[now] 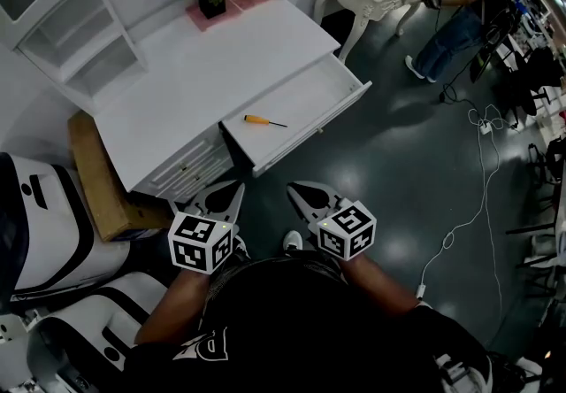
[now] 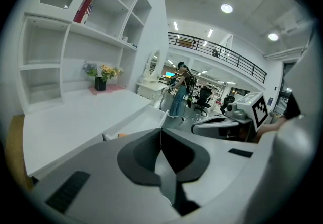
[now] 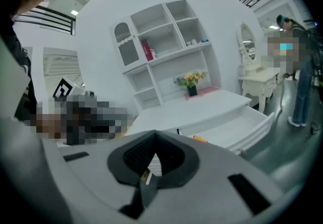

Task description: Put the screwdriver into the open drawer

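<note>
Already the screwdriver point(image 1: 263, 121) is lying in the open drawer point(image 1: 309, 81), toward its left end (orange handle leftmost). Both the left gripper point(image 1: 225, 192) and the right gripper point(image 1: 301, 192) are hovering well short of the drawer's front edge, their jaws pressing fully together and gripping nothing.

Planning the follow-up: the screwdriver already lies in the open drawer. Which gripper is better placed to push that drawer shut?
Right, probably. The right gripper, shut and empty, sits opposite the drawer front. The left gripper, also shut, faces the closed drawers beside it.
</note>
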Available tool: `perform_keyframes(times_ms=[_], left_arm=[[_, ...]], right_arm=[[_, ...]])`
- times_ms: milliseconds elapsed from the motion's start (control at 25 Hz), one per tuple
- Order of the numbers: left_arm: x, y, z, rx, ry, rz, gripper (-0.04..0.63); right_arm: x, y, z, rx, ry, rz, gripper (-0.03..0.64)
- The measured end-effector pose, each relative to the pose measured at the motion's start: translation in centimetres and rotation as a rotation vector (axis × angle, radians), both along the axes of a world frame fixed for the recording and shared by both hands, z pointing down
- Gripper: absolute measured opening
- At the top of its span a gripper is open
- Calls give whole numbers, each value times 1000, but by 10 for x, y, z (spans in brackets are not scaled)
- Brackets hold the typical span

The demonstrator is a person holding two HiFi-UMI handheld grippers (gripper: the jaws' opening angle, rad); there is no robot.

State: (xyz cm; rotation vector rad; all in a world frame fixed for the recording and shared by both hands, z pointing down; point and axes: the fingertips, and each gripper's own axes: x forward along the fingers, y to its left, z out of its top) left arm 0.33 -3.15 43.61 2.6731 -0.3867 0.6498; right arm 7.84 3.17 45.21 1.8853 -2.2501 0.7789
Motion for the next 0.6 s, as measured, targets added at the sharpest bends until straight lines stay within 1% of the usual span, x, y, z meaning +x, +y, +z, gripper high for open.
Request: perform_keyframes(times_ms=[600], left_arm=[[1,-2,-1,-1,7,9,15]], right_arm=[[1,0,0,1,2,22,8]])
